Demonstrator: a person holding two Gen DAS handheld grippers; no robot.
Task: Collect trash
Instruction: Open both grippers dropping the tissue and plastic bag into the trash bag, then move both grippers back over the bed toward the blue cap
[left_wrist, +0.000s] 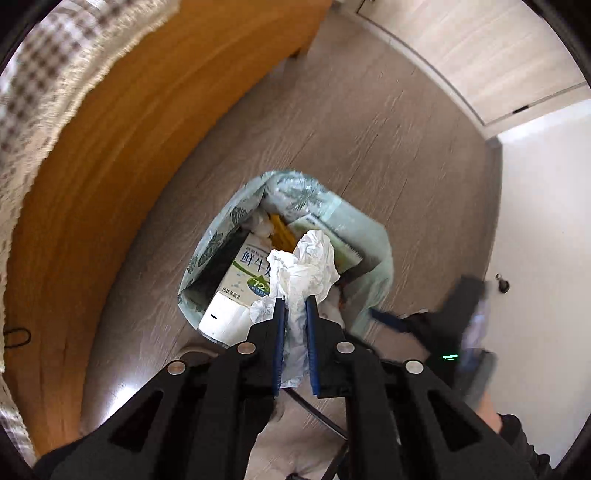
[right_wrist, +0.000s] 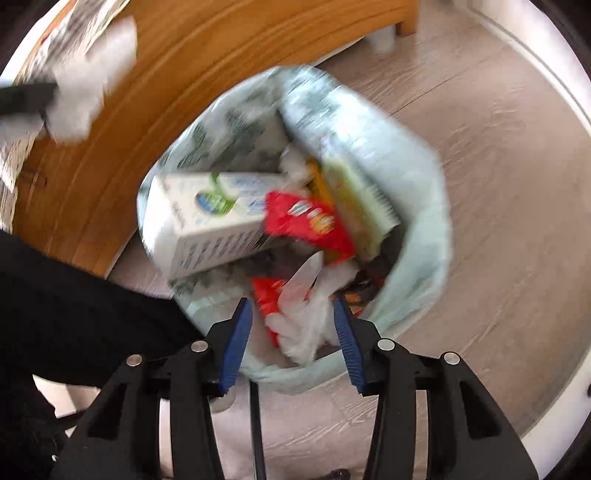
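Note:
A trash bin lined with a pale green leaf-print bag (left_wrist: 354, 218) (right_wrist: 424, 206) stands on the wood floor. Inside lie a white milk carton (left_wrist: 236, 291) (right_wrist: 207, 225), a red snack wrapper (right_wrist: 310, 225) and white crumpled scraps (right_wrist: 310, 321). My left gripper (left_wrist: 294, 301) is shut on a crumpled white tissue (left_wrist: 303, 266) and holds it above the bin's opening. My right gripper (right_wrist: 291, 306) is open and empty just over the bin's near rim. In the right wrist view the left gripper's tissue (right_wrist: 88, 77) shows blurred at the upper left.
An orange-brown wooden table side (left_wrist: 122, 147) (right_wrist: 155, 74) curves beside the bin, with a checked lace-edged cloth (left_wrist: 48, 81) on top. A white door (left_wrist: 539, 229) and pale wall panels (left_wrist: 480, 48) stand to the right. Wood floor (left_wrist: 388, 147) surrounds the bin.

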